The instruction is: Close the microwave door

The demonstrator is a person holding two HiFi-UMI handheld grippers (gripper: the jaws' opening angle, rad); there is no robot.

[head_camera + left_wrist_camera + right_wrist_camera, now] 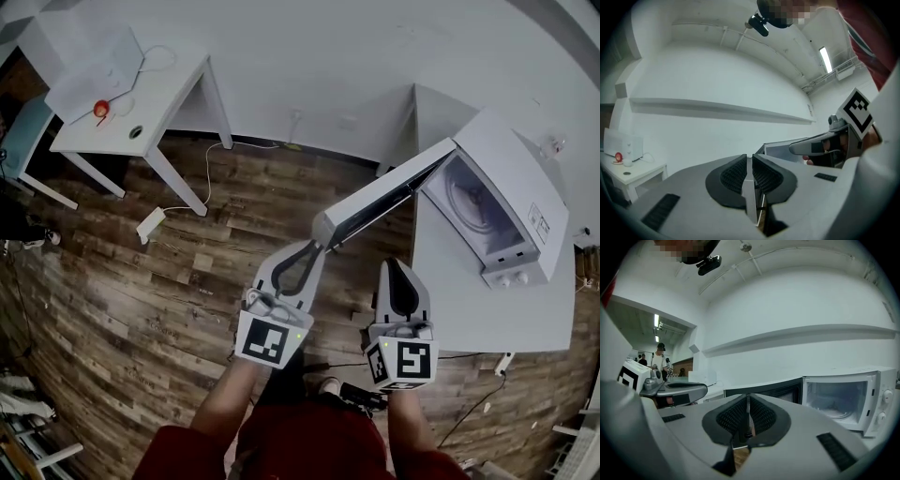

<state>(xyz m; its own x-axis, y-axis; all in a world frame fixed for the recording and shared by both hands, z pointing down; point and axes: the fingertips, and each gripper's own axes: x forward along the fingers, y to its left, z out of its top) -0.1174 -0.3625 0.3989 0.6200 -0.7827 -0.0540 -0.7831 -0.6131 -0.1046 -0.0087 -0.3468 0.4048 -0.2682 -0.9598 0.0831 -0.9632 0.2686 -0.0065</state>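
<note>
The left gripper [751,164] has its jaws pressed together on nothing, with the free edge of the open microwave door [384,192] just ahead of its tip. The right gripper [747,406] beside it is likewise closed and empty, and the microwave [520,197] stands ahead to its right.

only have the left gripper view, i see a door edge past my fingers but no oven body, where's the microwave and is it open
observer: The head view shows the microwave on a white table to your right, its door swung wide open toward you.
operator: how close is my left gripper to the door
observer: From above, the left gripper sits right at the door's free end; I can't tell whether it touches.
operator: and the right one
observer: The right gripper is shut with nothing between its fingers, pointing toward the open door, with the cavity off to the right.
</note>
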